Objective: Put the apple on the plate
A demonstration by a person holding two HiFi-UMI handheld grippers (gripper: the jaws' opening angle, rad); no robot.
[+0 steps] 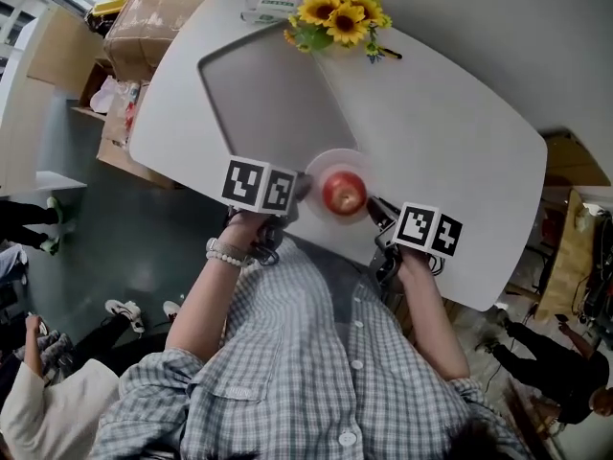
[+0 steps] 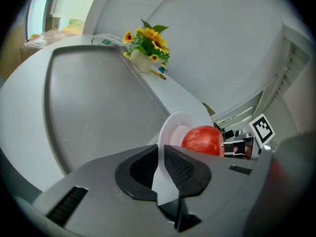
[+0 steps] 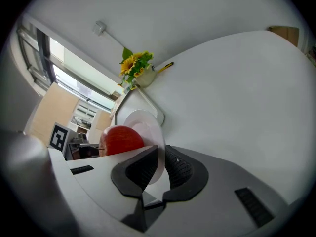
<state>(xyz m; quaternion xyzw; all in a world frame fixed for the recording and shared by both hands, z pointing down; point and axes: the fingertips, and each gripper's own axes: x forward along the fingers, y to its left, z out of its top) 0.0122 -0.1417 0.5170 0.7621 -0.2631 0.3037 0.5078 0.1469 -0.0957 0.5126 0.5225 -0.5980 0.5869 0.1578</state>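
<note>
- Apple point(image 1: 344, 193), red, sits at about the middle of the plate point(image 1: 334, 159).
- The plate is small, round and white. It is at the near edge of the tabletop point(image 1: 450, 123), just in front of the person's checked shirt point(image 1: 316, 353).
- The left gripper point(image 1: 299, 188) has its jaws clenched on the plate's left rim. In the left gripper view the thin white rim point(image 2: 175, 127) is pinched between the 2 ribbed black pads point(image 2: 178, 168). The apple point(image 2: 203, 139) is just beyond them.
- The right gripper point(image 1: 376, 209) has its jaws clenched on the opposite rim. In the right gripper view the rim point(image 3: 144, 123) runs down between the pads point(image 3: 178, 169), with the apple point(image 3: 121, 139) just behind.
- The 2 grippers face each other across the plate. Each one's marker cube shows in the other's view point(image 2: 261, 127) point(image 3: 59, 135).
- Cannot tell whether the plate rests on the tabletop or is held just clear of it.
- The tabletop is white with rounded corners. A grey inset panel point(image 1: 273, 94) lies beyond the plate.
- The sunflowers point(image 1: 335, 12) stand at the far edge, well apart from the plate.
- A bead bracelet point(image 1: 228, 252) is on the left wrist.
</note>
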